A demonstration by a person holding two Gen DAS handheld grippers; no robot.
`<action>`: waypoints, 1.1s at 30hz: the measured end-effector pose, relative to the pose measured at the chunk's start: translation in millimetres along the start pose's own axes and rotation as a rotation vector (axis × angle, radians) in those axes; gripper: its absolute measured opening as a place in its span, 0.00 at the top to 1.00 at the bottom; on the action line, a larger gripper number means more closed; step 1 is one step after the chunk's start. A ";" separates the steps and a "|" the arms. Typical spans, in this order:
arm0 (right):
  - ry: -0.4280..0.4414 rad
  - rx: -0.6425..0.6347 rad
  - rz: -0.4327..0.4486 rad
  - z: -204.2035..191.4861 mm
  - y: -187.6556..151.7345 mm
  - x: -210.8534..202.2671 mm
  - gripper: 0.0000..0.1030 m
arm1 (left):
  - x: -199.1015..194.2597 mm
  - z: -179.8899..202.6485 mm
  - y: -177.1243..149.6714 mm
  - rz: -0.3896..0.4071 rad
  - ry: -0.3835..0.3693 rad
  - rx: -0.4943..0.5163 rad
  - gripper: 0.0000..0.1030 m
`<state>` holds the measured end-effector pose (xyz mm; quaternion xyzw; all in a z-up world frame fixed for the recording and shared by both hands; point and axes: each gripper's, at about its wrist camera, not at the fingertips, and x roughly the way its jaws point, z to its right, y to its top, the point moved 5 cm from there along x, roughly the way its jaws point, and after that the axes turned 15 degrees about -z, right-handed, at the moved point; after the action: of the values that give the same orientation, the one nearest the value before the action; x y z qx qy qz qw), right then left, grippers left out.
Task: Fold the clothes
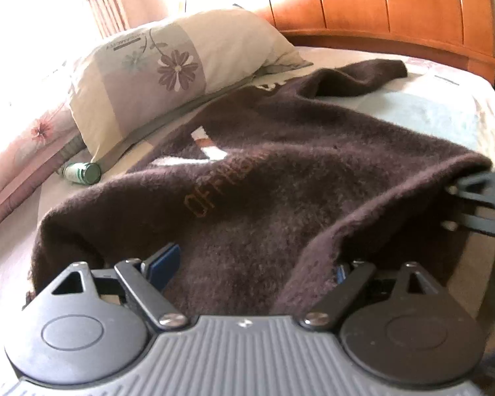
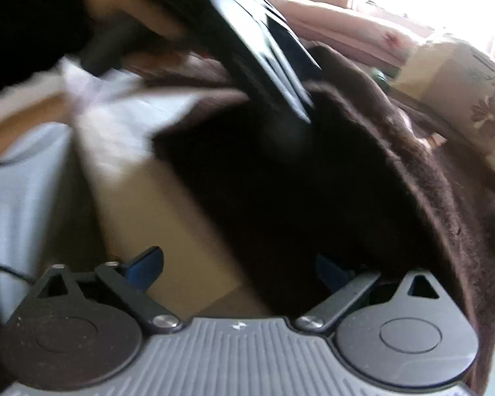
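A dark brown fuzzy sweater [image 1: 280,178] with orange lettering lies spread on the bed, its near edge raised and bunched. My left gripper [image 1: 252,265] is open, its blue pads [image 1: 163,262] wide apart. Sweater fabric lies between them and drapes over the right finger. At the right edge of that view, part of the right gripper [image 1: 478,204] touches the sweater's lifted corner. In the right wrist view my right gripper [image 2: 237,269] is also open, and the sweater [image 2: 363,198] hangs over its right finger. The left gripper [image 2: 274,66], held by a hand, is blurred above.
A floral pillow [image 1: 168,72] lies at the back left with a small green bottle [image 1: 82,172] beside it. A wooden headboard [image 1: 379,3] runs behind. The pale bedsheet [image 1: 439,115] shows to the right of the sweater, and the bed's edge is near.
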<state>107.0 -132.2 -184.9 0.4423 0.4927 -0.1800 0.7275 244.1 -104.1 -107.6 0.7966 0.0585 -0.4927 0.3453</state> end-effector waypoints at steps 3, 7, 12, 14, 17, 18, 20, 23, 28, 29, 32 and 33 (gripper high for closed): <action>-0.093 -0.009 -0.003 10.0 11.4 10.6 0.06 | -10.0 3.6 -21.7 -0.028 0.025 0.048 0.16; -0.114 0.017 0.046 26.2 24.9 -3.9 0.06 | -35.5 14.1 -55.2 -0.027 0.079 0.123 0.16; -0.139 0.050 0.073 40.5 34.7 -12.0 0.06 | -76.1 53.8 -78.3 0.054 -0.140 0.229 0.14; -0.137 0.058 0.071 44.0 37.0 -11.7 0.06 | -72.4 68.4 -82.2 0.028 -0.252 0.267 0.14; -0.136 0.070 0.067 49.1 40.3 -11.2 0.06 | -43.0 64.4 -79.6 -0.047 -0.229 0.238 0.14; -0.136 0.064 0.069 47.4 38.1 -12.0 0.06 | -33.3 63.0 -78.8 -0.072 -0.221 0.228 0.14; -0.133 0.040 0.061 42.0 33.9 -10.6 0.06 | -14.4 60.1 -77.1 -0.121 -0.205 0.209 0.14; -0.123 -0.010 0.035 31.3 28.1 -4.3 0.05 | -18.7 35.5 -74.4 -0.117 -0.067 0.172 0.14; -0.116 -0.113 -0.010 8.9 21.4 8.4 0.05 | -31.3 28.3 -86.0 -0.125 0.155 0.296 0.14; -0.122 -0.148 -0.020 0.9 22.5 12.7 0.05 | -31.1 31.4 -89.3 -0.138 0.195 0.333 0.14; -0.179 -0.255 -0.036 -23.6 28.1 23.8 0.05 | -25.0 44.7 -99.7 -0.173 0.275 0.449 0.14; -0.212 -0.284 -0.024 -30.5 30.7 25.5 0.05 | -22.1 47.2 -102.0 -0.183 0.285 0.471 0.14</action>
<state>122.9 -86.0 -196.6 0.3077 0.4391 -0.1628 0.8282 153.5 -50.3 -152.5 0.9075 0.0620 -0.4050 0.0933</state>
